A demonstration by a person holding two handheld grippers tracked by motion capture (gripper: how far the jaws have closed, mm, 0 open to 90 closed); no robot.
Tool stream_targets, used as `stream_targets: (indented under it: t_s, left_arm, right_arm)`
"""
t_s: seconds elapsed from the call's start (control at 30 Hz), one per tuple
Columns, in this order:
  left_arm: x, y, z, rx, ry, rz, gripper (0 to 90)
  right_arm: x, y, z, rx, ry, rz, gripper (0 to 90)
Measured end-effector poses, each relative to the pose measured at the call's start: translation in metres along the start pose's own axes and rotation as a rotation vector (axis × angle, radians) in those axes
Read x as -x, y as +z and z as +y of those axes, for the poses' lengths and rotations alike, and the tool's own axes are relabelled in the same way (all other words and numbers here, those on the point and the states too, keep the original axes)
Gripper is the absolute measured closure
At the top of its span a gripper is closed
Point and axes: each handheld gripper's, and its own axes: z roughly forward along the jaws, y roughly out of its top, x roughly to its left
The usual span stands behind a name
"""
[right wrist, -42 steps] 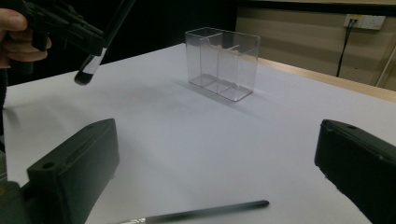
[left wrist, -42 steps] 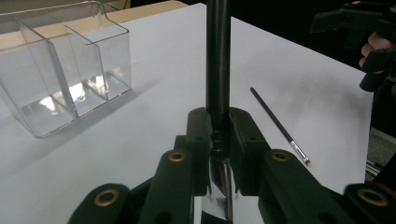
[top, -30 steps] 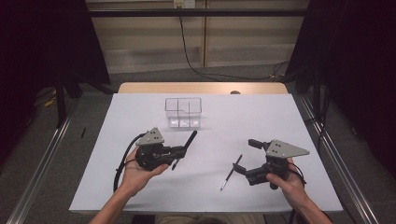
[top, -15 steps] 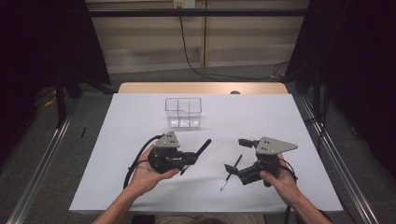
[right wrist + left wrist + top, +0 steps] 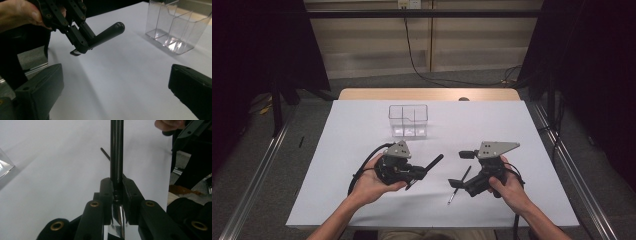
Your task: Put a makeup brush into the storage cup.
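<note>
Sticking from left claw (image 5: 117,192): pen (image 5: 116,150)

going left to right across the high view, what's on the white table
left claw shut on a black pen cap → thin black pen lying on the white table → right claw, open

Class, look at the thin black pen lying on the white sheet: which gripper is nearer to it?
Right. The right gripper hovers directly beside the thin pen; the left gripper holds a thick black pen cap further left.
</note>
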Motion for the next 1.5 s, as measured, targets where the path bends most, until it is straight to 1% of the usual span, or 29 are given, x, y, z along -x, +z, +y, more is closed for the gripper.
stream_targets:
  t_s: [0.1, 0.17, 0.2, 0.23, 0.3, 0.37, 0.43, 0.53, 0.63, 0.7, 0.73, 0.77, 0.83, 0.87, 0.9, 0.93, 0.97, 1.03, 1.17, 1.3, 1.43, 1.47, 1.5]
  left_arm:
    - [0.001, 0.001, 0.004, -0.038, 0.022, 0.001, 79.5]
    - [0.001, 0.001, 0.005, -0.070, 0.040, -0.005, 79.5]
    - [0.001, 0.001, 0.006, -0.091, 0.048, 0.004, 79.5]
    - [0.000, 0.001, 0.006, -0.112, 0.053, 0.004, 79.5]
    - [-0.001, 0.000, 0.007, -0.138, 0.056, 0.007, 79.5]
    - [-0.001, -0.001, 0.008, -0.164, 0.056, 0.013, 79.5]
    - [-0.001, -0.002, 0.009, -0.192, 0.071, 0.012, 79.5]
    - [0.000, -0.001, 0.010, -0.216, 0.082, 0.006, 79.5]
    - [0.001, 0.001, 0.011, -0.234, 0.094, 0.001, 79.5]
    - [0.002, 0.003, 0.010, -0.257, 0.105, 0.004, 79.5]
    - [0.002, 0.005, 0.010, -0.267, 0.107, 0.001, 79.5]
    - [0.002, 0.006, 0.010, -0.278, 0.113, 0.000, 79.5]
    - [0.003, 0.008, 0.010, -0.300, 0.119, 0.000, 79.5]
    - [0.002, 0.009, 0.011, -0.314, 0.130, -0.002, 79.5]
    - [0.003, 0.010, 0.011, -0.317, 0.128, -0.002, 79.5]
    - [0.003, 0.011, 0.012, -0.324, 0.130, 0.000, 79.5]
    - [0.003, 0.011, 0.012, -0.337, 0.140, 0.001, 79.5]
    - [0.003, 0.011, 0.014, -0.351, 0.147, -0.003, 79.5]
    - [0.005, 0.013, 0.015, -0.379, 0.155, -0.006, 79.5]
    - [0.006, 0.014, 0.016, -0.395, 0.165, -0.004, 79.5]
    - [0.007, 0.016, 0.017, -0.417, 0.174, -0.011, 79.5]
    - [0.008, 0.017, 0.017, -0.413, 0.168, -0.008, 79.5]
    - [0.008, 0.017, 0.018, -0.422, 0.175, -0.011, 79.5]
  right_arm:
    - [0.003, 0.000, 0.002, -0.052, 0.003, 0.027, 0.0]
    - [0.004, 0.000, 0.004, -0.073, 0.005, 0.033, 0.0]
    - [0.005, 0.000, 0.005, -0.086, 0.008, 0.042, 0.0]
    - [0.005, 0.001, 0.006, -0.095, 0.009, 0.048, 0.0]
    - [0.006, 0.002, 0.008, -0.127, 0.010, 0.059, 0.0]
    - [0.006, 0.004, 0.010, -0.165, -0.001, 0.072, 0.0]
    - [0.006, 0.007, 0.011, -0.205, -0.014, 0.085, 0.0]
    - [0.005, 0.013, 0.014, -0.254, -0.028, 0.102, 0.4]
    - [0.003, 0.018, 0.017, -0.305, -0.056, 0.119, 1.2]
    - [0.002, 0.022, 0.018, -0.342, -0.085, 0.122, 2.3]
    - [0.002, 0.024, 0.018, -0.359, -0.089, 0.125, 2.6]
    - [0.001, 0.026, 0.019, -0.376, -0.103, 0.125, 2.6]
    - [0.000, 0.030, 0.019, -0.406, -0.130, 0.141, 2.6]
    - [0.001, 0.031, 0.020, -0.422, -0.140, 0.153, 2.6]
    - [0.001, 0.033, 0.020, -0.436, -0.143, 0.171, 2.6]
    - [0.002, 0.035, 0.021, -0.440, -0.151, 0.183, 2.8]
    - [0.002, 0.036, 0.022, -0.451, -0.152, 0.190, 3.0]
    - [0.003, 0.039, 0.023, -0.476, -0.157, 0.188, 2.8]
    - [0.004, 0.044, 0.028, -0.522, -0.171, 0.200, 3.7]
    - [0.005, 0.049, 0.031, -0.570, -0.183, 0.215, 6.0]
    - [0.006, 0.054, 0.035, -0.632, -0.182, 0.222, 7.9]
    - [0.006, 0.056, 0.035, -0.641, -0.191, 0.224, 8.0]
    - [0.007, 0.058, 0.036, -0.660, -0.198, 0.226, 8.2]
